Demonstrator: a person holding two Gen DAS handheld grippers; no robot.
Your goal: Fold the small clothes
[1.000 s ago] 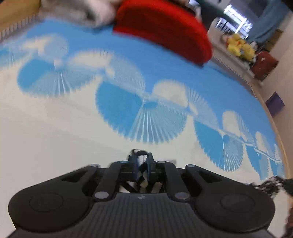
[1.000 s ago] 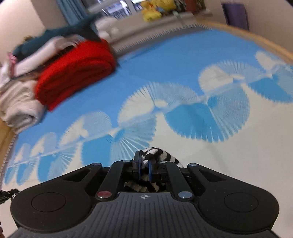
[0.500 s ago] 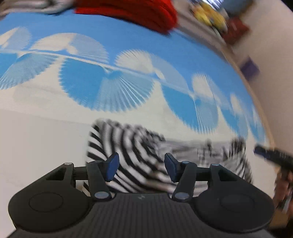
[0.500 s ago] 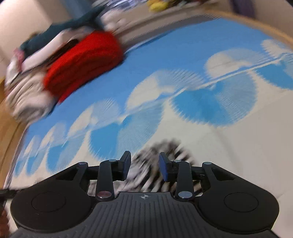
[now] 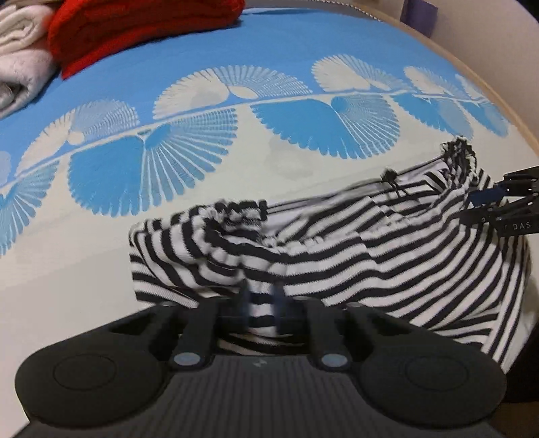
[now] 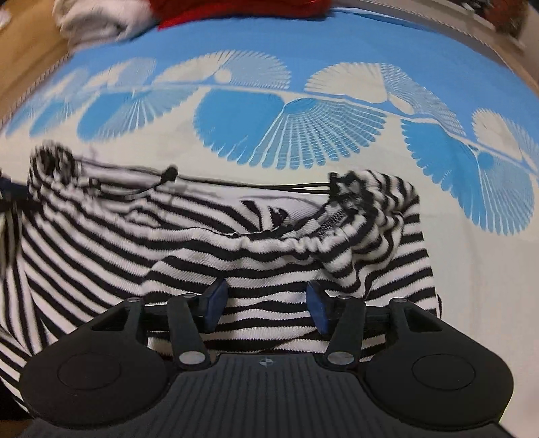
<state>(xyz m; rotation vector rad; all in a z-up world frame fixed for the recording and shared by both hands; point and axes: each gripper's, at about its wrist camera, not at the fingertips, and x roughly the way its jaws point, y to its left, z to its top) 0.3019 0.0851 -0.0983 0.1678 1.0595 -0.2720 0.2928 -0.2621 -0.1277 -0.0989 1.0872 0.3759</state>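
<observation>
Black-and-white striped garment (image 5: 353, 249) spread rumpled across the lower half of both wrist views, lying on a blue-and-cream fan-patterned cover (image 5: 235, 141). Gathered waistband with a thin black drawstring (image 6: 235, 183) running along the garment's upper edge in the right wrist view.

Left gripper (image 5: 261, 303) at bottom centre of its own view, jaws closing, blurred blue pads nearly together with striped cloth between them; pads seem to pinch a fold, though blur hides the contact itself. Same gripper barely seen at the left edge of the right wrist view.

Right gripper (image 6: 266, 303) at bottom centre of its own view, jaws opening, blue fingertips (image 6: 215, 296) spread apart over the striped cloth, which lies flat between them with neither pad pressing it. Also in the left wrist view at the right edge (image 5: 488, 202), beside the garment's far corner.

Red folded knit (image 5: 134, 30) in the upper left of the left wrist view, beside a pale folded towel (image 5: 20, 60).
</observation>
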